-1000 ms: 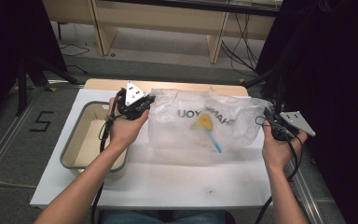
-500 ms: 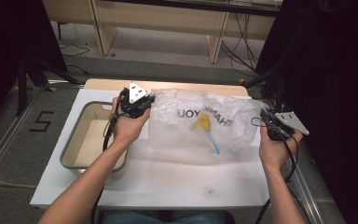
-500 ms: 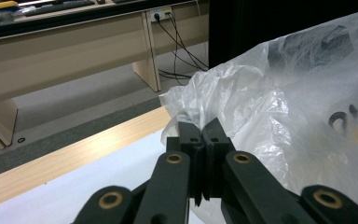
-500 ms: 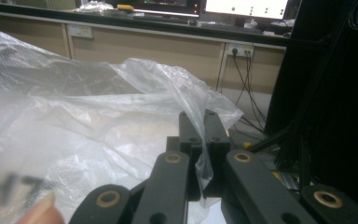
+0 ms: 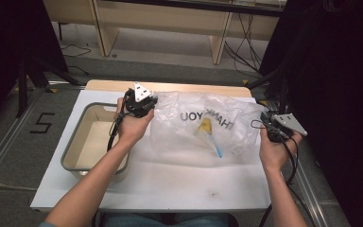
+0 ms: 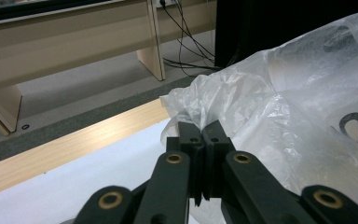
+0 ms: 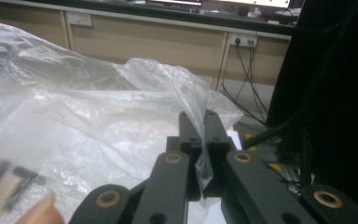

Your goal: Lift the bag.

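Note:
A clear plastic bag [image 5: 203, 125] printed with dark letters lies stretched across the white table [image 5: 179, 184]. Inside it show a yellow object [image 5: 205, 126] and a blue-tipped stick [image 5: 216, 149]. My left gripper [image 5: 144, 105] is shut on the bag's left edge; in the left gripper view the jaws [image 6: 201, 135] pinch a bunched fold of the bag [image 6: 279, 116]. My right gripper [image 5: 267, 128] is shut on the bag's right edge; in the right gripper view a strip of the bag [image 7: 98, 126] runs between the closed jaws [image 7: 203, 140].
A grey-rimmed tub [image 5: 73, 151] stands at the table's left, under my left forearm. A wooden strip [image 5: 170, 87] edges the table's far side. Beyond it are floor, cables [image 5: 243, 52] and wooden furniture legs. A black curtain hangs at the right.
The left gripper has drifted slightly right and down with the bag's edge. The bag has flattened and spread a little. The right gripper has stayed where it was.

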`<action>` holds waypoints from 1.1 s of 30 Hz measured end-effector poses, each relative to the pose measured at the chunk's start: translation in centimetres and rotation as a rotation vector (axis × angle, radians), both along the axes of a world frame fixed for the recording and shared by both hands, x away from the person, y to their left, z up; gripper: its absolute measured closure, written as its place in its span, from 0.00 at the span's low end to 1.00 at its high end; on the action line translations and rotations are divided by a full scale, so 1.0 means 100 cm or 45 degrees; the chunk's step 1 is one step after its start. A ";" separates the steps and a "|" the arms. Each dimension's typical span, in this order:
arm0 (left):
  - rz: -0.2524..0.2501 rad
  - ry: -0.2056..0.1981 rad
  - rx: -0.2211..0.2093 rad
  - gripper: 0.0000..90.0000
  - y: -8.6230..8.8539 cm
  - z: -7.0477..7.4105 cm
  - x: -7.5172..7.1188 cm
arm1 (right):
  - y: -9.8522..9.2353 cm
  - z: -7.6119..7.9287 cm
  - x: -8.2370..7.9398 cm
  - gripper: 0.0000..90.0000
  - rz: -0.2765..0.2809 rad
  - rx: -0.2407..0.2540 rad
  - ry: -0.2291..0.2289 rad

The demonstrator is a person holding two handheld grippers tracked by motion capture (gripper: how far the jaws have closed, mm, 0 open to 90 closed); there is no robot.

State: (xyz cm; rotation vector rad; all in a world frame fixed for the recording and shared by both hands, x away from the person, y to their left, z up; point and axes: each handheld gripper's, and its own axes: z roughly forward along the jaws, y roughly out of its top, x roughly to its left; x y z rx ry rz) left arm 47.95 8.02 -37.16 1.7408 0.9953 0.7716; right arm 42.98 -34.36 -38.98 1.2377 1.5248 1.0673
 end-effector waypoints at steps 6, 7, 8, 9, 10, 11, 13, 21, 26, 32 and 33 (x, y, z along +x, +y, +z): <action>0.012 0.021 0.013 0.99 0.000 -0.004 0.005 | 0.001 -0.002 0.002 1.00 0.003 -0.004 0.010; 0.015 0.022 0.013 0.99 0.000 -0.004 0.005 | 0.001 -0.003 0.003 1.00 0.002 -0.003 0.014; 0.016 0.026 0.019 0.99 0.000 -0.005 0.006 | 0.001 -0.004 0.003 1.00 0.002 -0.004 0.018; 0.018 0.027 0.017 0.99 0.000 -0.005 0.007 | 0.002 -0.005 0.004 1.00 0.006 -0.002 0.023; 0.018 0.029 0.019 0.99 0.000 -0.006 0.007 | 0.002 -0.006 0.004 1.00 0.010 -0.004 0.028; 0.020 0.032 0.024 0.99 0.000 -0.006 0.008 | 0.002 -0.007 0.005 1.00 0.012 0.000 0.033; 0.022 0.037 0.027 0.99 0.000 -0.008 0.009 | 0.002 -0.009 0.005 1.00 0.012 0.003 0.047; 0.024 0.059 0.049 0.99 -0.002 -0.012 0.013 | 0.001 -0.014 0.008 1.00 0.014 0.004 0.087; 0.024 0.075 0.058 0.98 -0.003 -0.014 0.015 | 0.001 -0.018 0.009 1.00 0.015 0.001 0.112; 0.023 0.087 0.063 0.98 -0.004 -0.016 0.016 | 0.001 -0.022 0.011 1.00 0.018 0.001 0.149; 0.021 0.089 0.063 0.98 -0.005 -0.016 0.016 | 0.001 -0.022 0.011 1.00 0.017 0.003 0.157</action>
